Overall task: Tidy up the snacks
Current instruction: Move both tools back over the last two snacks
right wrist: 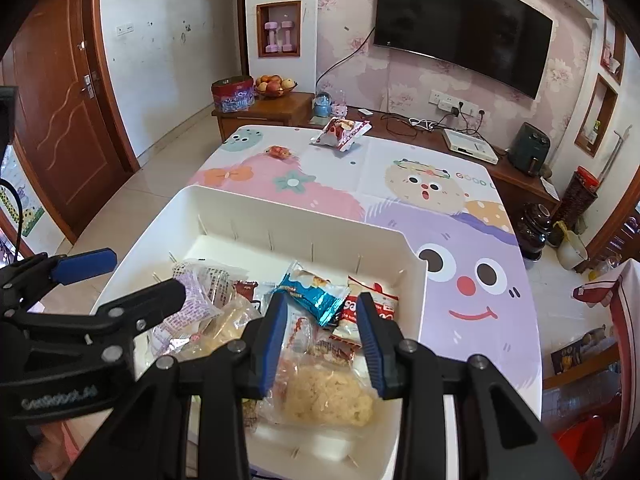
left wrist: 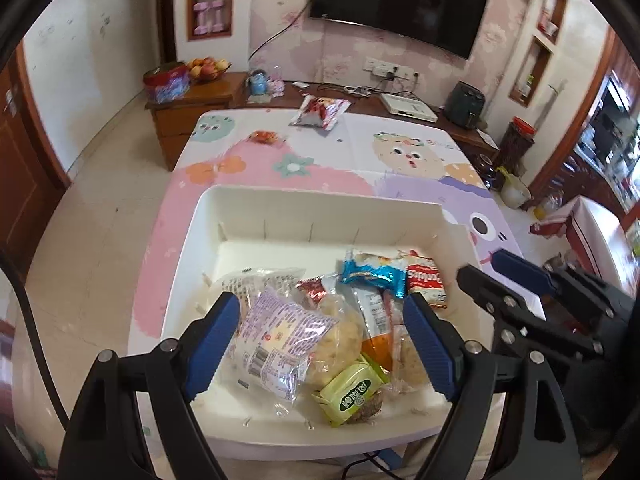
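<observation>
Left wrist view: my left claw (left wrist: 322, 338) gapes wide, empty, over crinkly packets in the white plastic bin (left wrist: 320, 210); my right claw (right wrist: 323, 340), half-open, holds nothing above a clear bag of pale crisps (right wrist: 328, 394). A red-white foil packet (left wrist: 320, 114) lies at the cartoon-print bench's (left wrist: 360, 156) far edge.

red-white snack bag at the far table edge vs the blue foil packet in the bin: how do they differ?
Place: the red-white snack bag lies on the table's far end, outside the white bin; the blue foil packet lies inside it, on top of other snacks.
Colour: one is red and white, the other shiny blue.
Company: the bag lies clear of other packs; the packet touches its neighbours.
Shared: both look sealed, and neither is gripped.
</observation>
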Demonstrator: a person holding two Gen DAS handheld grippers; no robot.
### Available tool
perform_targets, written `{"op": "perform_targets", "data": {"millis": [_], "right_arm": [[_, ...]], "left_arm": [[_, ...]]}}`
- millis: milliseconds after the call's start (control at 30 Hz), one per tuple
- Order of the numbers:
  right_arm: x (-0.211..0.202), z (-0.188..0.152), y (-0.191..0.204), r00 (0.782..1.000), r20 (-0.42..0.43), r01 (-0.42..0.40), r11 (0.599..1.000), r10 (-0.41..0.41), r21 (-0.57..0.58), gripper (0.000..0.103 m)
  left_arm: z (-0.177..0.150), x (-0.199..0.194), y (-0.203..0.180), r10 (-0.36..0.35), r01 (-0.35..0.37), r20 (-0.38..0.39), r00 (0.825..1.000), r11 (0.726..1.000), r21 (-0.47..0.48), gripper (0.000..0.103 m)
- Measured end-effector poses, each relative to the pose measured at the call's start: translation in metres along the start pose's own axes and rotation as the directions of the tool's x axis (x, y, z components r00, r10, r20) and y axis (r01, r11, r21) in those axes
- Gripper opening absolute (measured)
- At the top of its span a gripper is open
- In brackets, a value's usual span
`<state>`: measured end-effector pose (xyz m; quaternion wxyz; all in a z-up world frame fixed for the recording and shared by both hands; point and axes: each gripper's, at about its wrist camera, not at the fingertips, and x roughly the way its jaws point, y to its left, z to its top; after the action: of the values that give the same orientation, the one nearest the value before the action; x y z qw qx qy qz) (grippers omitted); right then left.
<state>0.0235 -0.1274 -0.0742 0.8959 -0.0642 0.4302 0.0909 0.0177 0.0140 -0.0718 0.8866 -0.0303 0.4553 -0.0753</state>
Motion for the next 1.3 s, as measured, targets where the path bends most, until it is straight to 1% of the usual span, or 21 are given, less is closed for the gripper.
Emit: {"op": "perform_targets", "data": {"millis": [100,167,200,267,367,467,567,667,700,800,833,933,1000,1067,1100,1200,1233,1267,1300], "right_arm": [[0.001,0.010,-0.007,1.000,-0.005,-0.006,1.000,0.006,0.003,0.036],[0.002,0.020,-0.014,1.000,-0.023,-0.016,1.000,0.016,0.008,0.036],[0.003,0.024,-0.017,0.999,-0.030,-0.023,1.000,0.024,0.011,0.036],[0.004,0.041,-0.028,0.998,-0.051,-0.044,0.999,0.045,0.023,0.036],[0.002,0.068,-0.043,0.996,-0.062,-0.059,0.998,0.061,0.040,0.036],[-0.004,0.108,-0.057,0.996,-0.062,-0.062,0.997,0.064,0.040,0.036],[-0.010,0.151,-0.067,0.996,-0.057,-0.071,0.997,0.073,0.037,0.036],[-0.020,0.196,-0.075,0.999,-0.026,-0.046,0.999,0.047,0.025,0.036],[-0.025,0.218,-0.077,1.000,-0.005,-0.028,0.999,0.028,0.021,0.036],[-0.034,0.270,-0.083,1.000,0.030,-0.008,1.000,0.007,0.022,0.036],[-0.036,0.283,-0.082,0.999,0.039,-0.002,1.000,0.001,0.022,0.036],[-0.042,0.329,-0.079,0.994,0.098,0.043,0.999,-0.043,0.001,0.036],[-0.038,0.354,-0.075,0.991,0.119,0.060,0.998,-0.057,-0.022,0.036],[-0.023,0.380,-0.071,0.989,0.135,0.072,0.997,-0.066,-0.040,0.036],[-0.011,0.390,-0.069,0.989,0.131,0.076,0.996,-0.069,-0.050,0.036],[0.037,0.408,-0.064,0.995,0.079,0.062,0.996,-0.056,-0.065,0.036],[0.066,0.413,-0.062,0.998,0.042,0.044,0.997,-0.041,-0.069,0.036],[0.082,0.414,-0.061,0.999,0.022,0.036,0.997,-0.034,-0.070,0.036],[0.110,0.414,-0.059,1.000,-0.004,0.023,0.997,-0.023,-0.076,0.036]], "left_arm": [[0.009,-0.012,-0.008,0.038,-0.040,0.044,0.998,0.998,0.051,0.084],[0.020,-0.020,-0.010,0.061,-0.067,0.071,0.996,0.994,0.088,0.089],[0.028,-0.023,-0.011,0.074,-0.083,0.084,0.994,0.991,0.106,0.089],[0.046,-0.033,-0.011,0.104,-0.120,0.120,0.987,0.983,0.137,0.089],[0.080,-0.047,-0.006,0.120,-0.148,0.155,0.981,0.973,0.178,0.089],[0.120,-0.055,-0.003,0.146,-0.179,0.161,0.976,0.961,0.212,0.089],[0.165,-0.062,0.001,0.175,-0.210,0.169,0.970,0.954,0.216,0.089],[0.211,-0.070,0.006,0.189,-0.224,0.182,0.965,0.955,0.195,0.089],[0.229,-0.071,0.008,0.195,-0.228,0.184,0.963,0.956,0.184,0.089],[0.272,-0.071,0.013,0.230,-0.258,0.179,0.957,0.954,0.153,0.089],[0.288,-0.068,0.016,0.245,-0.270,0.173,0.954,0.953,0.139,0.089],[0.331,-0.059,0.024,0.277,-0.295,0.168,0.946,0.951,0.097,0.089],[0.357,-0.047,0.030,0.325,-0.342,0.183,0.928,0.937,0.074,0.089],[0.378,-0.030,0.036,0.365,-0.381,0.189,0.912,0.923,0.057,0.089],[0.386,-0.019,0.041,0.378,-0.392,0.180,0.908,0.919,0.048,0.089],[0.406,0.035,0.061,0.397,-0.401,0.109,0.911,0.916,0.022,0.089],[0.410,0.057,0.069,0.396,-0.398,0.075,0.915,0.917,0.017,0.089],[0.411,0.080,0.077,0.400,-0.401,0.043,0.915,0.916,0.008,0.089],[0.411,0.101,0.084,0.399,-0.399,0.011,0.917,0.917,0.002,0.089]]}}
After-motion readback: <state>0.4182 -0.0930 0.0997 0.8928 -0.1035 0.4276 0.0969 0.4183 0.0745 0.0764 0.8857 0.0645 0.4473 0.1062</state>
